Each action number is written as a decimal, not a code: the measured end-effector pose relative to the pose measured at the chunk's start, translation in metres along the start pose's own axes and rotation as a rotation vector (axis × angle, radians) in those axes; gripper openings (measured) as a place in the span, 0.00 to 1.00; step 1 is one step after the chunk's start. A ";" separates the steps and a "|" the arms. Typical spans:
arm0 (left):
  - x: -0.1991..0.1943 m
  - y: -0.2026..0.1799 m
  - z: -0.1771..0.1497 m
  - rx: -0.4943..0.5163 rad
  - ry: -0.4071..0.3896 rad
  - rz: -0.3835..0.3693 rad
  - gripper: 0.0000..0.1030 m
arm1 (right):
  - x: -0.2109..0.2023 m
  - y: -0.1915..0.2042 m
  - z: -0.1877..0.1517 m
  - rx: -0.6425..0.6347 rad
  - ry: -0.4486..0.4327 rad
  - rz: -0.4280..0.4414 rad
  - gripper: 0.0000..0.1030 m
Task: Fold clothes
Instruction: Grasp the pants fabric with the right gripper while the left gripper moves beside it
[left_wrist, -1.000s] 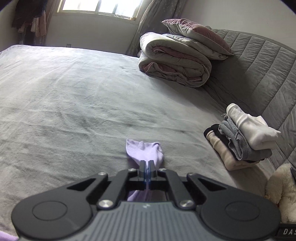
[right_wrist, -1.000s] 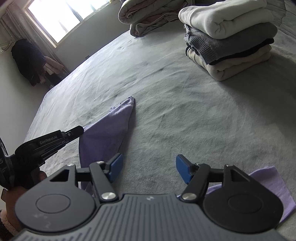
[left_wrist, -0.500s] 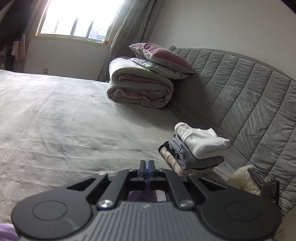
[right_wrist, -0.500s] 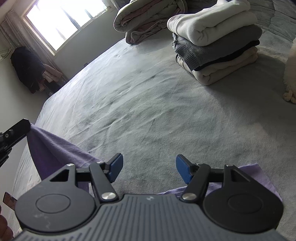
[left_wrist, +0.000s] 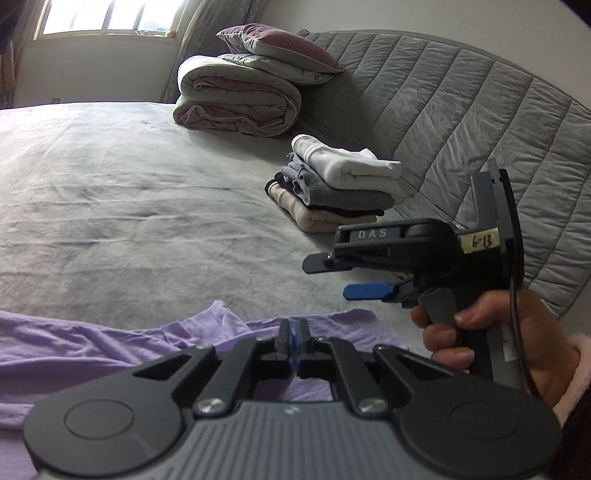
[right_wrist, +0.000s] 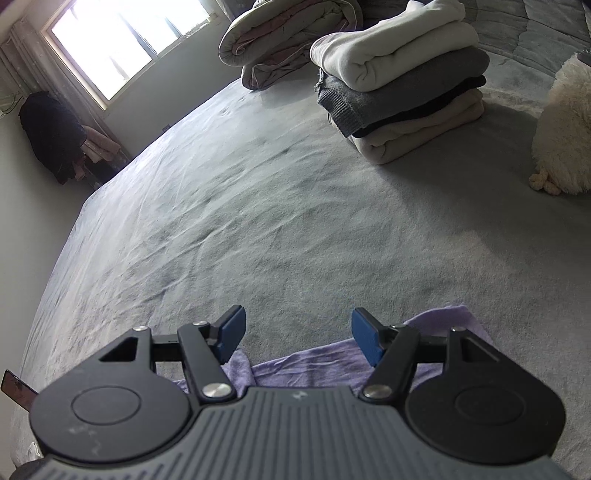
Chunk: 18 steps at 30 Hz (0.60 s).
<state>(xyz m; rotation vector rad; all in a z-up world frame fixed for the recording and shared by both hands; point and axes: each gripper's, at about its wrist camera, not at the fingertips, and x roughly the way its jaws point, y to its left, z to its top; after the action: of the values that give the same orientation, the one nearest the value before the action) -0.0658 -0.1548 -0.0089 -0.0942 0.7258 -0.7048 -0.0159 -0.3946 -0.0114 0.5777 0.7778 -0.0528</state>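
A lilac garment (left_wrist: 92, 347) lies rumpled on the grey bed (left_wrist: 129, 221) right under my left gripper (left_wrist: 293, 336), which is shut on a fold of it. In the right wrist view the same lilac garment (right_wrist: 317, 365) shows just below my right gripper (right_wrist: 297, 332), whose blue pads stand wide apart with nothing between them. The right gripper (left_wrist: 332, 275) also appears in the left wrist view, held by a hand (left_wrist: 517, 332) at the right, open and a little above the cloth's far edge.
A stack of folded clothes (left_wrist: 336, 188) sits near the quilted headboard (left_wrist: 461, 122). A rolled duvet with pillows (left_wrist: 240, 99) lies behind it. A fluffy white toy (right_wrist: 565, 129) rests at the right. Dark clothes (right_wrist: 51, 136) hang by the window.
My left gripper has carried the lilac cloth toward the right gripper and come down onto the garment. The raised flap seen earlier beside the right gripper is gone from its view. The right gripper stays open.
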 end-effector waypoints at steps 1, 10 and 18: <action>0.002 -0.001 -0.010 0.000 0.021 -0.003 0.01 | 0.001 0.002 -0.003 -0.009 0.011 0.008 0.66; 0.020 -0.004 -0.062 0.001 0.160 -0.022 0.01 | 0.022 0.027 -0.034 -0.079 0.122 0.177 0.58; -0.010 0.011 -0.062 -0.031 0.144 0.000 0.03 | 0.046 0.054 -0.051 -0.185 0.159 0.180 0.55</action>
<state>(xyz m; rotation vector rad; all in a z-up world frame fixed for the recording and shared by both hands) -0.1046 -0.1307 -0.0533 -0.0723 0.8748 -0.7050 -0.0015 -0.3153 -0.0458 0.4777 0.8716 0.2313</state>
